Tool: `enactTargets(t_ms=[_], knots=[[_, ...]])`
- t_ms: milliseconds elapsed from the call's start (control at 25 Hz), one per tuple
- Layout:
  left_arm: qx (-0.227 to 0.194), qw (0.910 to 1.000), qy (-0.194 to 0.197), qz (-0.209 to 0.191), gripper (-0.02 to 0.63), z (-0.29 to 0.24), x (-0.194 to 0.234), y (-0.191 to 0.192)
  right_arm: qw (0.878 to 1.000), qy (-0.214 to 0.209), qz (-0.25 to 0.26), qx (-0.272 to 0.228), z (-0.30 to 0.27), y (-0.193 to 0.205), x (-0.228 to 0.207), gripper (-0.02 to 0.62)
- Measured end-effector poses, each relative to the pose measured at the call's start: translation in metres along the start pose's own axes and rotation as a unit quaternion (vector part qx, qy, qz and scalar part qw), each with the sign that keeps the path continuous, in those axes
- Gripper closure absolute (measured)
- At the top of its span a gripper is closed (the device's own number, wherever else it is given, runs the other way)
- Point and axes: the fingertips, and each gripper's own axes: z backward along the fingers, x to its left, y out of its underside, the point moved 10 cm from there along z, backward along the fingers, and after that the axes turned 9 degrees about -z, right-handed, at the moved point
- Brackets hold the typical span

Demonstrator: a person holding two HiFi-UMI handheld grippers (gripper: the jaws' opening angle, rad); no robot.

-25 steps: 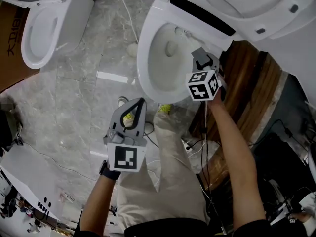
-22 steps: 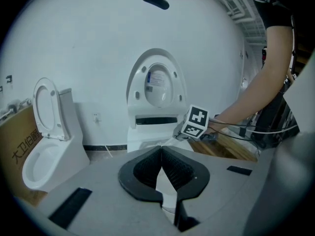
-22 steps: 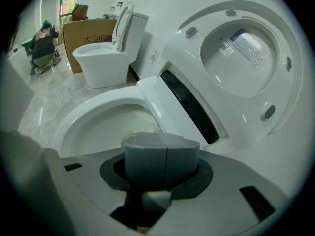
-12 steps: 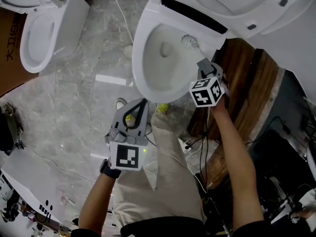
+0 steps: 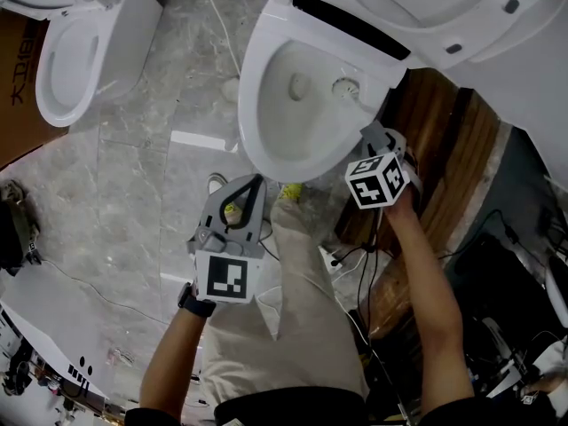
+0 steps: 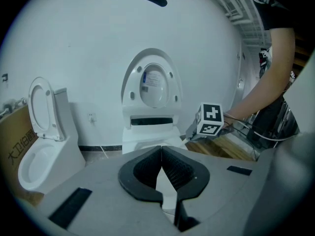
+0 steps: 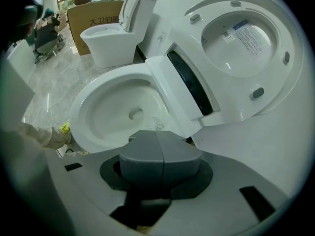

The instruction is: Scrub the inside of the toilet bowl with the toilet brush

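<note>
The white toilet bowl stands open with its lid raised. The brush's pale bristle head rests against the bowl's inner right wall, beside the drain. My right gripper hovers over the right rim, shut on the toilet brush's thin handle. In the right gripper view the bristle head shows just past the shut right gripper, low inside the bowl. My left gripper hangs in front of the bowl, over the person's legs, shut and holding nothing. The left gripper view shows that gripper facing the toilet.
A second toilet stands to the left on the marble floor, beside a cardboard box. A wooden panel lies to the right of the bowl. Cables run under my right arm.
The brush head has slid from the bowl's back wall along its right side, towards the front. My right gripper has drawn back a little with it. The left gripper has barely moved.
</note>
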Motion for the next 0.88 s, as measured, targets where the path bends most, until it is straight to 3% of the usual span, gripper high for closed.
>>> enactTargets(t_ms=[520,880], knots=[[0.001,0.9999,-0.011,0.007,0.587,0.006,0.005,0.005,0.997,-0.051,0.035,0.047,0.027,0.021,0.03,0.437],[0.0,0.9999,-0.01,0.011,0.586,0.005,0.002,0.005,0.989,-0.122,0.032,0.076,0.044,0.028,0.061,0.437]])
